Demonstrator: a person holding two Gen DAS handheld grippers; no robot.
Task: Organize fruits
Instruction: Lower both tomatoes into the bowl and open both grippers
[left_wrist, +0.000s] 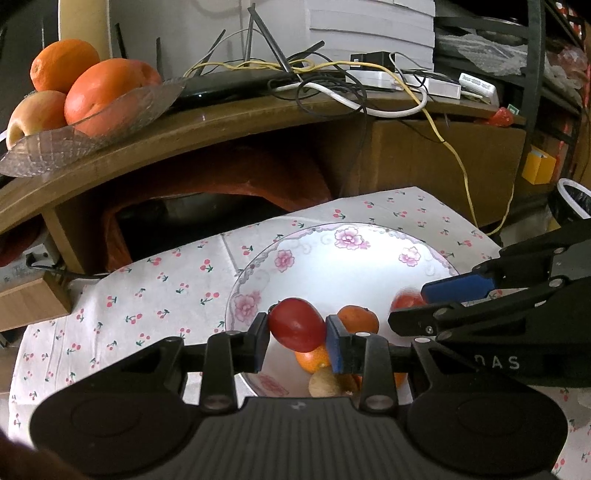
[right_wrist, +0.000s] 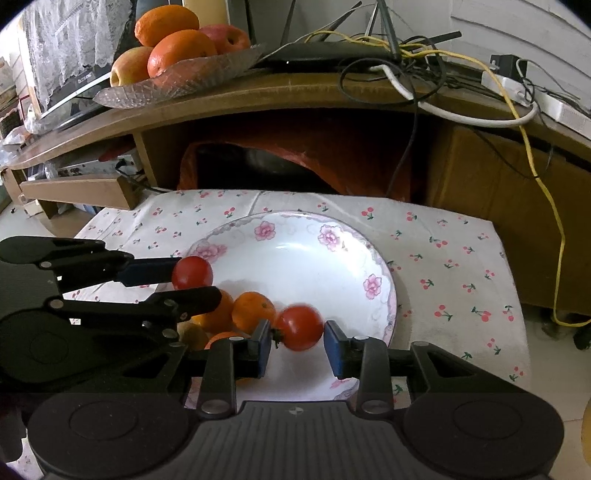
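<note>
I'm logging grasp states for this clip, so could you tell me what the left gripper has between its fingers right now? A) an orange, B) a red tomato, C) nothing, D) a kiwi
B: in the left wrist view the left gripper has both pads pressed on a red tomato above the floral plate.

White plate (right_wrist: 314, 258) rimmed with pink flowers; red tomatoes (right_wrist: 300, 327) and orange tangerines (right_wrist: 251, 308) at its 7 o'clock. White cloth (right_wrist: 443, 258) sprinkled with red cherries. Blue pads (right_wrist: 334, 349) on black hand-held gripper (right_wrist: 295, 349).
</note>
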